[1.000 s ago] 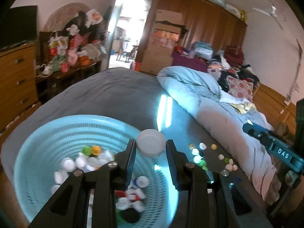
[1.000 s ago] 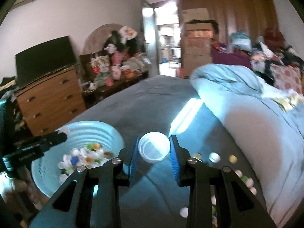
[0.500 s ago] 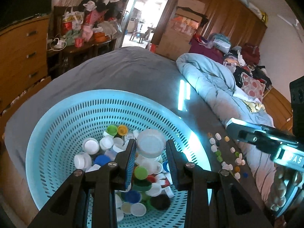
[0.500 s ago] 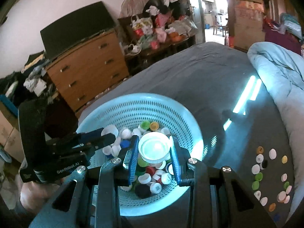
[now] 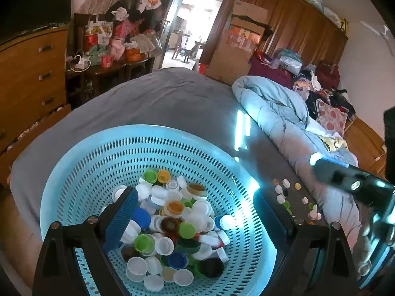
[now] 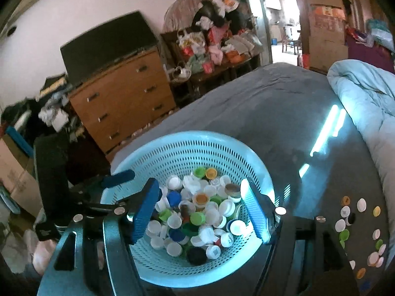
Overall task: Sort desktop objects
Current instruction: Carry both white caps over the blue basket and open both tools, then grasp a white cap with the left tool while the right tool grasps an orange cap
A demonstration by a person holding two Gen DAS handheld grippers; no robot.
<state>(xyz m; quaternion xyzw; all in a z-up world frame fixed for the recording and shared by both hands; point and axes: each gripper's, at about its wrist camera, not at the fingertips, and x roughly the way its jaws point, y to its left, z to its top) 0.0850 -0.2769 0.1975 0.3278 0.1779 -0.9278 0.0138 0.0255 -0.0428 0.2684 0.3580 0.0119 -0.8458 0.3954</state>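
A light blue perforated basket [image 5: 106, 153] [image 6: 187, 145] sits on a dark glass table and holds a pile of many bottle caps [image 5: 172, 217] [image 6: 197, 212], white, green, blue and orange. My left gripper [image 5: 195, 219] is open and empty above the pile. My right gripper [image 6: 201, 209] is open and empty above the same pile. The left gripper's fingertip also shows at the basket's left rim in the right wrist view [image 6: 118, 181]. The right gripper shows blurred at the right in the left wrist view [image 5: 350, 185].
Loose caps [image 5: 293, 197] [image 6: 355, 219] lie scattered on the table right of the basket. A light blue duvet [image 5: 279, 108] lies on the grey bed behind. A wooden dresser [image 6: 123, 98] stands to the left.
Both grippers held a white lid over the basket before; now both have opened wide and the lids are gone from between the fingers.
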